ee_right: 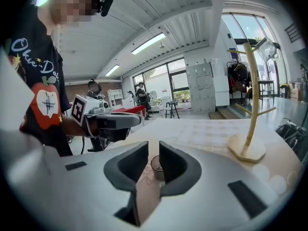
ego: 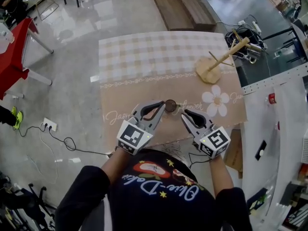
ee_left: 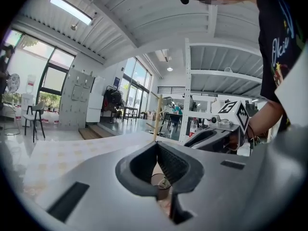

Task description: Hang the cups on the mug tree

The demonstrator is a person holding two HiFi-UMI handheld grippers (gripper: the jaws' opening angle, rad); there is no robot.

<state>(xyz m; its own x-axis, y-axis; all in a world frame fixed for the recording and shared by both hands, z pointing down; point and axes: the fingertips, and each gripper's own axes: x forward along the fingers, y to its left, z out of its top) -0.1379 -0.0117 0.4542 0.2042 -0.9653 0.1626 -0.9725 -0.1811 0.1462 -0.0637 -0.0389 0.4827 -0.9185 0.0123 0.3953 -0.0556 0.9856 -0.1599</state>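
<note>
Head view | L gripper [ego: 163, 106] jaws together | R gripper [ego: 184, 113] jaws spread | cup [ego: 170, 105] near tips

The table [ego: 103, 83] is covered edge to edge by a cloth [ego: 144, 57], pale checked on the far half and plain tan on the near half, with a white flower [ego: 215, 100] printed towards the right. A wooden mug tree [ego: 211, 69] stands upright on its flat base near the right edge, its pegs bare. A small dark cup [ego: 170, 105] sits upright close to the near edge, well apart from the tree.
</note>
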